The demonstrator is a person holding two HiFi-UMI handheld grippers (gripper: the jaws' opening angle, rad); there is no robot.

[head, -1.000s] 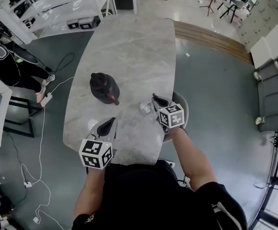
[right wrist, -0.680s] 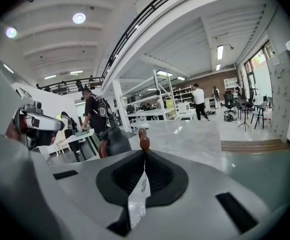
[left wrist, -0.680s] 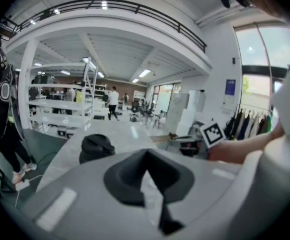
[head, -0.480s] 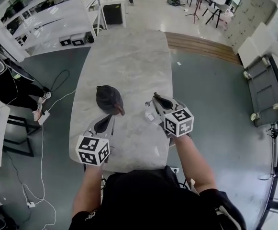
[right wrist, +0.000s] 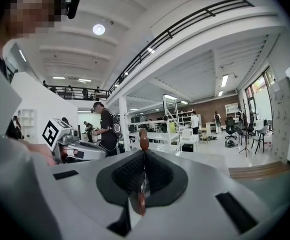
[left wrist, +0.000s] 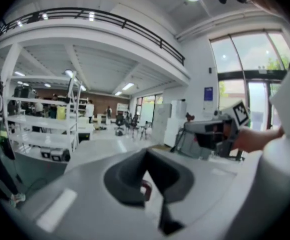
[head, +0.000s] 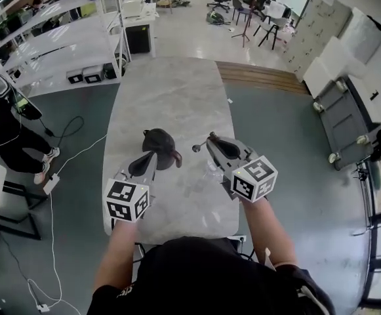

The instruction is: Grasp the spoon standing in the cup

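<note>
On worktop (head: pixel 170 90): one dark cup (head: pixel 159 140)
Spoon (right wrist: pixel 144 142): one, outside cup
Right gripper (head: pixel 211 140): fingers pinching spoon
Left gripper (head: pixel 149 159): fingers spread, beside cup

A pale marble table (head: pixel 170 90) runs up the middle of the frame. White shelving (head: pixel 65 18) stands at upper left, and a person in black (head: pixel 3 113) is at the left edge. Chairs (head: pixel 273 20) cluster at top centre. A wooden strip (head: pixel 269 77) lies right of the table, and further right is what may be a grey trolley (head: pixel 344 120).
</note>
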